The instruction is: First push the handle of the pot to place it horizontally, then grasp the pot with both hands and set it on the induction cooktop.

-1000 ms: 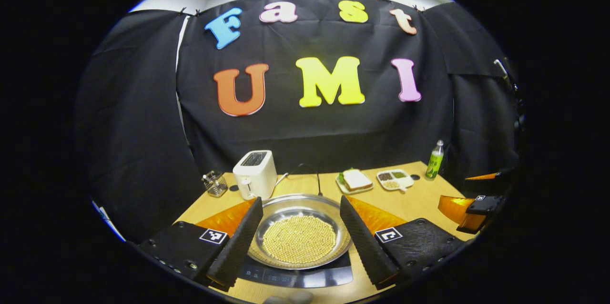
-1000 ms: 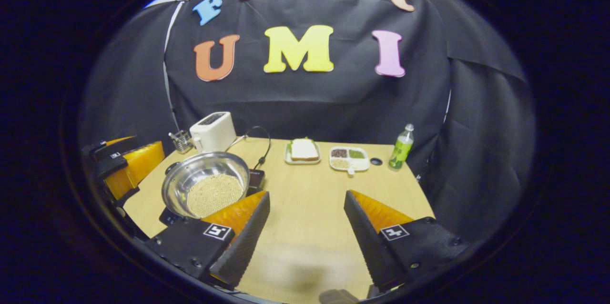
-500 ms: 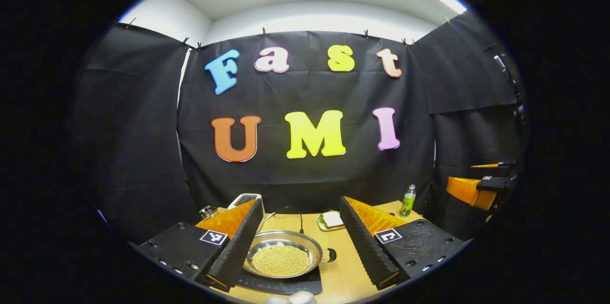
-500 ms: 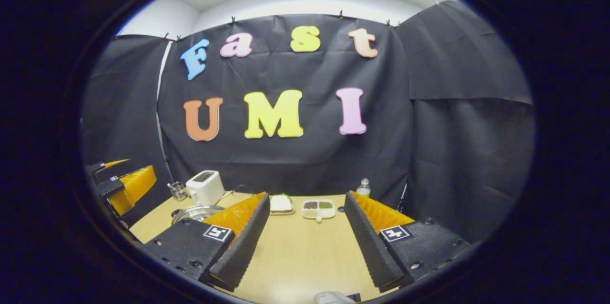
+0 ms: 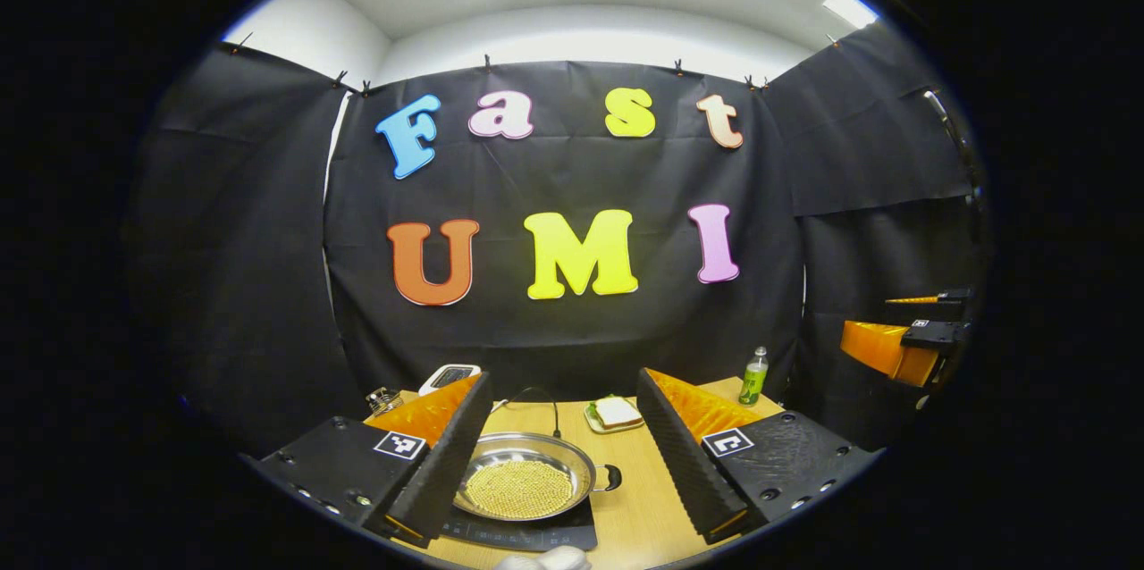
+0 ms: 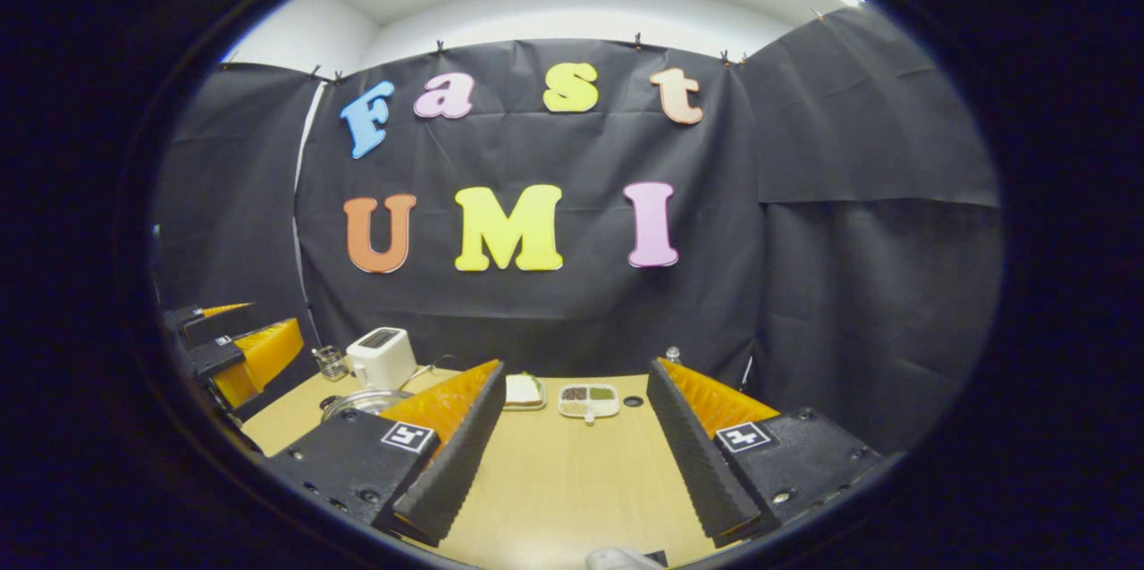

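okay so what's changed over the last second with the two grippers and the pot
Both grippers drew back and up from the pot, so it now looks smaller and lower. Left gripper and right gripper kept their jaws open and empty. The pot stayed on the induction cooktop, beans inside.

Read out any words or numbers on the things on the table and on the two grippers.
Nothing here can be read as text.
bottle: label too small to read.
cooktop: panel marks too blurred to read.
left gripper and right gripper: square black-and-white code tags, no words.
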Available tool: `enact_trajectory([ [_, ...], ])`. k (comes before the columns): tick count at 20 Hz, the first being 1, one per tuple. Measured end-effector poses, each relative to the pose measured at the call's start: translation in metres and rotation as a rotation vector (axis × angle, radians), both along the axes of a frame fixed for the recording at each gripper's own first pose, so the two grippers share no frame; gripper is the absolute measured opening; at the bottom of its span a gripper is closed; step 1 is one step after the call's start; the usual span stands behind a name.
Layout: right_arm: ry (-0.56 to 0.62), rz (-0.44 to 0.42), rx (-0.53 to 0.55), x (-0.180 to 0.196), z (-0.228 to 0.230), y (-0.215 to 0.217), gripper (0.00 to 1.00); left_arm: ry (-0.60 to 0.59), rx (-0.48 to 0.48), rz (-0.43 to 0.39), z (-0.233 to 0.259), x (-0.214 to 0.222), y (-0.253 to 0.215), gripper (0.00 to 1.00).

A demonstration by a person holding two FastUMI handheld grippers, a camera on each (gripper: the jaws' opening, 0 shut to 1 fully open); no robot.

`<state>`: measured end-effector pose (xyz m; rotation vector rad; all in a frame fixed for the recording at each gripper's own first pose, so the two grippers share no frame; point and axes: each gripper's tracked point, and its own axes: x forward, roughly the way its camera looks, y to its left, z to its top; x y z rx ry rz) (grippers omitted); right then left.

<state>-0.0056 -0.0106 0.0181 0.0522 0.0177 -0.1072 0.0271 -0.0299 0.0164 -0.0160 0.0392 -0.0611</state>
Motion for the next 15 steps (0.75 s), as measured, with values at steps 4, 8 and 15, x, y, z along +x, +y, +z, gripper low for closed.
enact_trajectory([
  [4,-0.013,0.008,-0.019,0.003,0.006,0.01,0.98,0.018,0.002,0.009,-0.005,-0.001,0.006,0.96],
  [8,-0.009,0.01,-0.018,0.007,0.004,0.013,0.97,0.018,-0.009,0.011,-0.002,0.001,0.009,0.96],
  [15,-0.008,-0.006,-0.019,0.002,0.007,0.012,0.98,0.005,-0.022,0.0,0.004,0.003,0.006,0.96],
])
